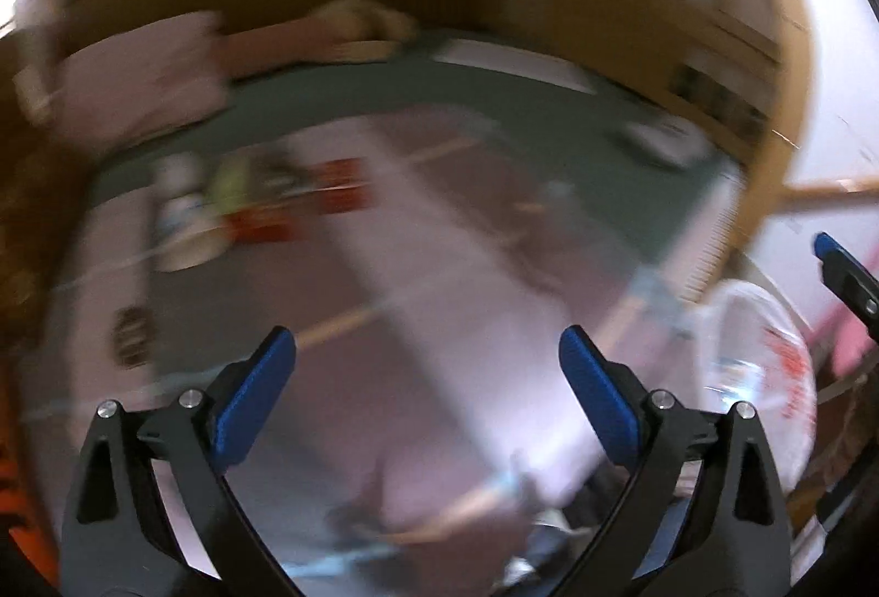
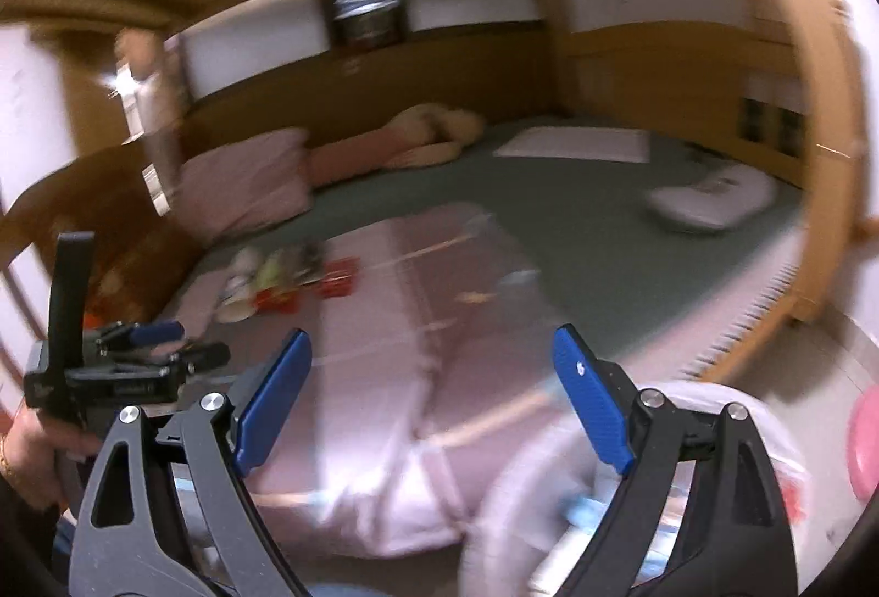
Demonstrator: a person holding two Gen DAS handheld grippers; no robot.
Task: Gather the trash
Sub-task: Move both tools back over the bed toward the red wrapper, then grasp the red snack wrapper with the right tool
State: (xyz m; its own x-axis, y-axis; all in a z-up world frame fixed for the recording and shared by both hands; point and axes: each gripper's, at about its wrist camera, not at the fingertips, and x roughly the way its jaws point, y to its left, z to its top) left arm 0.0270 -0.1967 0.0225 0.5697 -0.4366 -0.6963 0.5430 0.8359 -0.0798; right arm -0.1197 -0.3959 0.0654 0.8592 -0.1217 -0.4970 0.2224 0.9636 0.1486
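- The left tool (image 1: 427,366) stands with its blue pads wide apart, gripping nothing.
- The right tool (image 2: 432,366) likewise gapes empty above the pink quilt (image 2: 384,432).
- Blurred red-and-white litter (image 2: 285,284) lies on the bed.

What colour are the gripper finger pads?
Blue, on black arms. Clearest in the right wrist view: the right gripper pads are sharp there.
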